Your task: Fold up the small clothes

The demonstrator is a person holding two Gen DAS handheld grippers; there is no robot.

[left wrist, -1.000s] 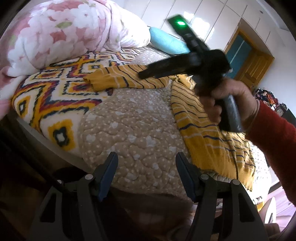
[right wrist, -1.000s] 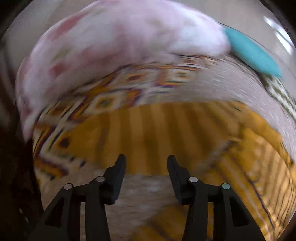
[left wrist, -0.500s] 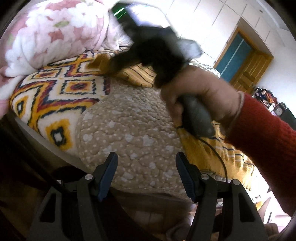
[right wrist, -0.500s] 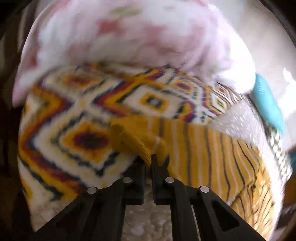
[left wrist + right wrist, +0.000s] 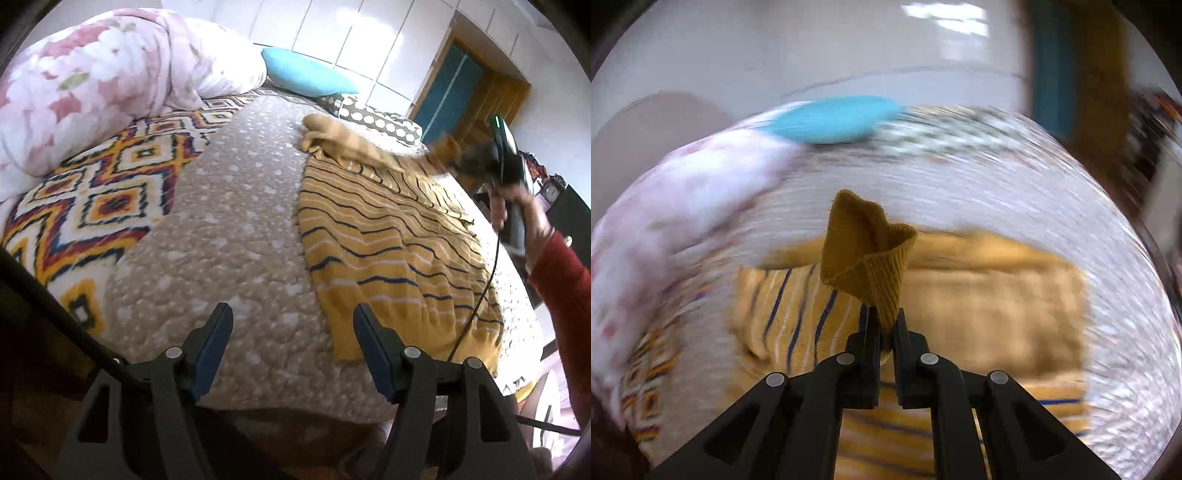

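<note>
At frame centre, the right claw (image 5: 882,325) is clamped on the striped sweater's (image 5: 388,236) ribbed cuff (image 5: 871,254); the left claw (image 5: 293,336), lower centre, stands apart and widening over the bed (image 5: 229,221).

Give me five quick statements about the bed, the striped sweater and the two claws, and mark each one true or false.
1. The right claw is shut on the sweater cuff. True.
2. The left claw grips the sweater hem. False: its pads touch nothing; it hangs over the beige quilt.
3. The yellow striped sweater lies on the bed. True.
4. The blue pillow lies on the sweater. False: it sits apart, at the head of the bed.
5. The floral duvet covers the sweater. False: it is bunched apart from it.
</note>
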